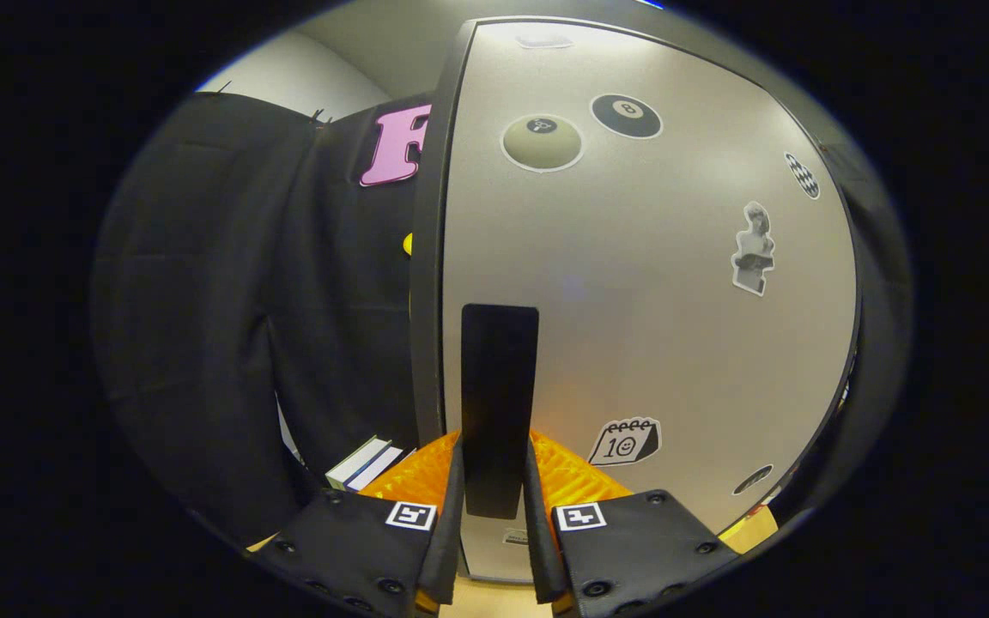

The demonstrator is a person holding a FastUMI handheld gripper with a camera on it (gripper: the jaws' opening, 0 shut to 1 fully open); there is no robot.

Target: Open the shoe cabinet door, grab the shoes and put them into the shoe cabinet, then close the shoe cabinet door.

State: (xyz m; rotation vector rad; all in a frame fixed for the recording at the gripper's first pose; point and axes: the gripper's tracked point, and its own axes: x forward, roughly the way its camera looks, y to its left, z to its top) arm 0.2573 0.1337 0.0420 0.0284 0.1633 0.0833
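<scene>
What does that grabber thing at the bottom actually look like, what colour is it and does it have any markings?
The gripper has two black fingers with flat, blocky tops studded with dark screws. Each carries a small square black-and-white marker near its inner edge. Thin dark pads line the inner faces, and ridged orange plastic parts show just behind them. The fingers sit on either side of the cabinet door's black handle.

matt grey door (649, 283), glossy black handle (499, 403)

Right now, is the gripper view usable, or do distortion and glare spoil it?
Gripper view: fisheye bends the cabinet door edges into curves; soft sheen on the door, no harsh glare; stickers stay sharp; the handle between the gripper fingers is crisp, both fingers seemingly pressing it; the cloth left of the door is dim.
</scene>
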